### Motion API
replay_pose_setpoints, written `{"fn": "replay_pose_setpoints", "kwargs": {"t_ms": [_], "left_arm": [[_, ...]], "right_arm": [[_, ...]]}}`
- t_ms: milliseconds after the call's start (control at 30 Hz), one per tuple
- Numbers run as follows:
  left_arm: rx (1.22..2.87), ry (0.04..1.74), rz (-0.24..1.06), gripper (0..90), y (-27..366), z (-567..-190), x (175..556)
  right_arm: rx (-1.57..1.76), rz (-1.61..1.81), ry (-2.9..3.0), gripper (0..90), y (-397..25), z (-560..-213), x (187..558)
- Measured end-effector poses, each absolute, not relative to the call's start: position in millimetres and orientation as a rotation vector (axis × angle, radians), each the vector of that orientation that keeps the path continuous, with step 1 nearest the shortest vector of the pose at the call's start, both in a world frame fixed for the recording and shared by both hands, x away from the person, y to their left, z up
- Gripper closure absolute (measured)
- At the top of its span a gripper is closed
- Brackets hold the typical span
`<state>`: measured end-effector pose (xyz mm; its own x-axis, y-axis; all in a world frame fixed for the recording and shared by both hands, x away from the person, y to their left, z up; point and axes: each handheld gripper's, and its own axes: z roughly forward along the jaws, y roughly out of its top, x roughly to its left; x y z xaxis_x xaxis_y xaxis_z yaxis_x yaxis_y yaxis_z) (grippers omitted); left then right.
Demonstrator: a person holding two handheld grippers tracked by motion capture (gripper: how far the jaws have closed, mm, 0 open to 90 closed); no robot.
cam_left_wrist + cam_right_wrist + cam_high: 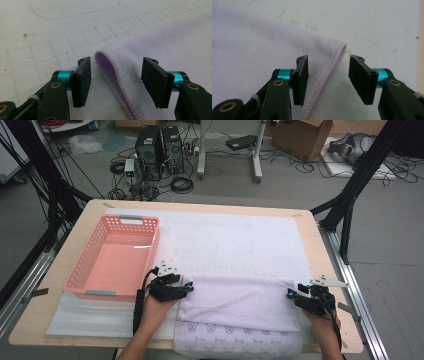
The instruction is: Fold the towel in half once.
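Note:
A pale lilac towel lies folded over on the white mat near the table's front edge; its lower layer carries a small printed pattern. My left gripper is at the towel's far left corner, open, its jaws standing on either side of the folded stitched edge. At the far right corner my right gripper is open too, and the towel's hemmed corner runs between its jaws. Neither pair of jaws presses the cloth.
A pink plastic basket stands empty at the left of the table, close to my left hand. The white mat with printed outlines and grid lines stretches beyond the towel. Black frame posts stand beside both table sides.

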<state>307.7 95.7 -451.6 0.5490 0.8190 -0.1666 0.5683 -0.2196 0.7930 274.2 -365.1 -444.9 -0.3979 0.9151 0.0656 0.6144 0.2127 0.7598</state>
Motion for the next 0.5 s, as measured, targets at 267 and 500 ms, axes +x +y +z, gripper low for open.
{"fn": "replay_pose_setpoints", "kwargs": {"t_ms": [267, 500], "left_arm": [[1.974, 1.063, 0.376, 83.9, 84, -451, 301], [1.917, 1.133, 0.350, 86.1, 87, -447, 306]], "right_arm": [[1.365, 0.972, 2.181, 81.7, -351, -444, 275], [1.293, 0.932, 2.157, 85.2, -349, -443, 274]]}}
